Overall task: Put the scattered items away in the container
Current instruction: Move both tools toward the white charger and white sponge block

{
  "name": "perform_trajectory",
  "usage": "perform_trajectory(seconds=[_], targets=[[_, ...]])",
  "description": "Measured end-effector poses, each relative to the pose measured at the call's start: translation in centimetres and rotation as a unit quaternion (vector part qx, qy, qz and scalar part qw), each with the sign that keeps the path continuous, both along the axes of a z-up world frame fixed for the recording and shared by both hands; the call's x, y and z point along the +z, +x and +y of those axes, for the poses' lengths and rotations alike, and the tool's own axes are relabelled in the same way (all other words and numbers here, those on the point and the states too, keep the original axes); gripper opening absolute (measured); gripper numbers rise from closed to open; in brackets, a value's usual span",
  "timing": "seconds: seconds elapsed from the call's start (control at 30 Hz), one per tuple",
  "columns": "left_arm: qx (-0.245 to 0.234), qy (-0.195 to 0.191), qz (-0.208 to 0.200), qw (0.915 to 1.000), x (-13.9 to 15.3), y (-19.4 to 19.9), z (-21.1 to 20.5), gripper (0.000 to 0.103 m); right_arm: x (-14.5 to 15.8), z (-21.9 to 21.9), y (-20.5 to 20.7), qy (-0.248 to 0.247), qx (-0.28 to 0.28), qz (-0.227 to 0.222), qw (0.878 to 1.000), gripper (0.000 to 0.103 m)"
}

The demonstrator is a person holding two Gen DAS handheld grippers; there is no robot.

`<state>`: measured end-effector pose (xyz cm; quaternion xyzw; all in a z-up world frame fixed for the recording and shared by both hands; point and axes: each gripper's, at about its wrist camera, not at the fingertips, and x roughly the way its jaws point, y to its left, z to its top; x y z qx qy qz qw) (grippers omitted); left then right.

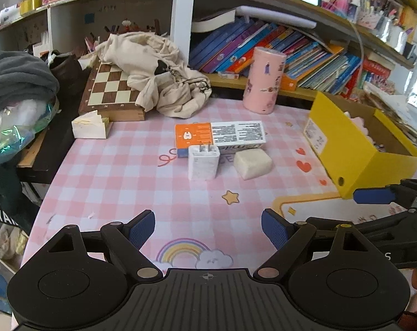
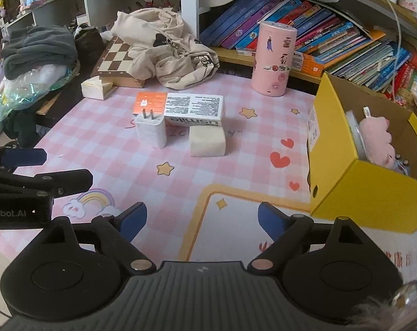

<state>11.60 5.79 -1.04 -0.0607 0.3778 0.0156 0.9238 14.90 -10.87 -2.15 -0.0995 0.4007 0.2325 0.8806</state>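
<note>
On the pink checked mat stand a white plug adapter (image 1: 203, 162) (image 2: 151, 132) with its prongs up, a white foam block (image 1: 252, 163) (image 2: 207, 140) to its right, and an orange and white carton (image 1: 220, 137) (image 2: 180, 108) behind both. The yellow cardboard box (image 1: 354, 149) (image 2: 360, 171) sits at the right, with a pink plush toy (image 2: 376, 140) inside. My left gripper (image 1: 207, 230) hangs open above the mat, short of the adapter, with nothing between its fingers. My right gripper (image 2: 202, 222) is open too, empty, beside the box's near corner.
A pink sticker-covered cylinder (image 1: 263, 80) (image 2: 274, 59) stands at the back of the mat. A chessboard (image 1: 109, 88) under a cream cloth (image 1: 156, 71) and a small white box (image 1: 91, 127) lie back left. Shelves of books (image 1: 291, 49) run behind.
</note>
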Motion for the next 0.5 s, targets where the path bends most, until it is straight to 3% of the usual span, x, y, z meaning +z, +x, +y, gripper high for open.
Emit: perform_trajectory(seconds=[0.13, 0.5], targets=[[0.008, 0.002, 0.010, 0.9999, -0.7, 2.0, 0.3, 0.093, -0.8, 0.5, 2.1, -0.006, 0.007, 0.005, 1.000, 0.088], [0.014, -0.008, 0.023, 0.9996, -2.4, 7.6, 1.4, 0.094, -2.5, 1.8, 7.9, -0.009, 0.009, 0.012, 1.000, 0.088]])
